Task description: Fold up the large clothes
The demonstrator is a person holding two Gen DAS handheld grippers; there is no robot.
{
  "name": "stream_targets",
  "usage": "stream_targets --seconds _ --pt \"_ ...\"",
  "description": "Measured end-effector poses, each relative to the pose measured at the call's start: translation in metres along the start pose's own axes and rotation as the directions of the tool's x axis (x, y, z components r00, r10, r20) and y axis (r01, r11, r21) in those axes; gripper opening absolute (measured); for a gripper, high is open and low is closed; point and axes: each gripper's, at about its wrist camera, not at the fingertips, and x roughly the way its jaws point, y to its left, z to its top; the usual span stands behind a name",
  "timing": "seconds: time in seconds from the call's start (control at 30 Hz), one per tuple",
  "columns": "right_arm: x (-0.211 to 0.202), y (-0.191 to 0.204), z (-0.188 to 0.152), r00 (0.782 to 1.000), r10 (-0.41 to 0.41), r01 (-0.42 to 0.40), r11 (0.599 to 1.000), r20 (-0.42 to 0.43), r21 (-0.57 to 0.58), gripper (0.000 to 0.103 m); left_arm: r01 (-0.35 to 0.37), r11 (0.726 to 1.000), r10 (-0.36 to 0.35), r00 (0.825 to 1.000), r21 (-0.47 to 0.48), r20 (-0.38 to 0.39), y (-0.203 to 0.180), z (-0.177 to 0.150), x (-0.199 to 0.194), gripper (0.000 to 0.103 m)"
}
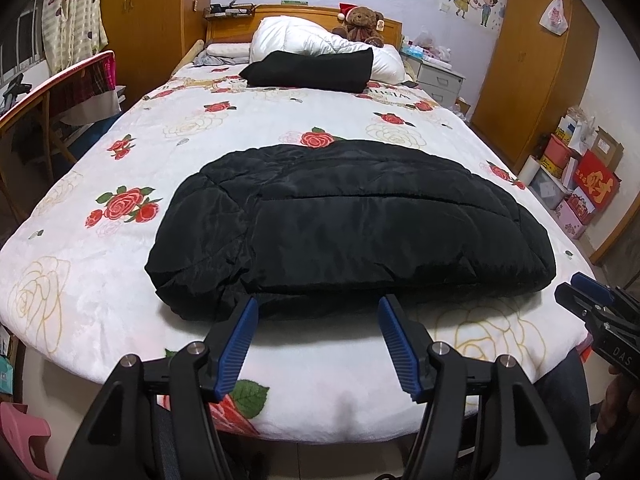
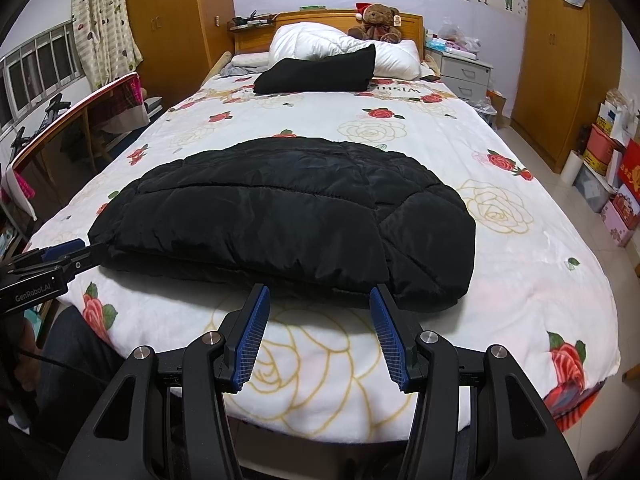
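Two views, left wrist first. Folded black quilted padded jacket (image 1: 352, 224) lying flat on the near half of the bed with the white rose-printed plush blanket (image 1: 120, 264), long side crosswise, near edge set back a little from the foot edge of the bed. Broad bare strip of blanket to the jacket's left, a narrower strip to its right, open blanket beyond it up to a second folded black garment (image 1: 312, 70) leaning on the puffy white duvet (image 1: 304, 38) near the headboard. Left tongs (image 1: 316, 304) held over the bare strip at the foot of the bed, jaws moderately wide and empty, blue ribbed pads (image 1: 236, 348) ending just at the jacket's near edge; actual contact hard to judge. Right tongs (image 1: 576, 290) at the far right, beside the jacket's right corner.

Right wrist view next. Same jacket (image 2: 280, 216), its near edge running slantwise, right corner bulging closest to the camera. Plenty of free blanket (image 2: 540, 264) to the right and behind; less on the left, where the left tongs (image 2: 86, 250) reach the jacket's left corner. Right tongs (image 2: 318, 294) moderately wide, holding nothing, right pad tip against or just under the jacket's near hem, left pad tip just short of it. Wooden wardrobe (image 2: 560, 60) and stacked boxes (image 2: 616, 184) well clear along the right wall.
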Motion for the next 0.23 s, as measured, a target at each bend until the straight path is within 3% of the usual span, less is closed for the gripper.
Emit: stream_targets --seconds 0.23 --pt "-0.0001 -0.0006 -0.0005 1.000 -0.001 0.001 1.000 0.000 0.001 0.053 -0.015 1.000 0.015 1.000 -0.001 0.009 -0.0005 -0.0008 0.0000 0.069"
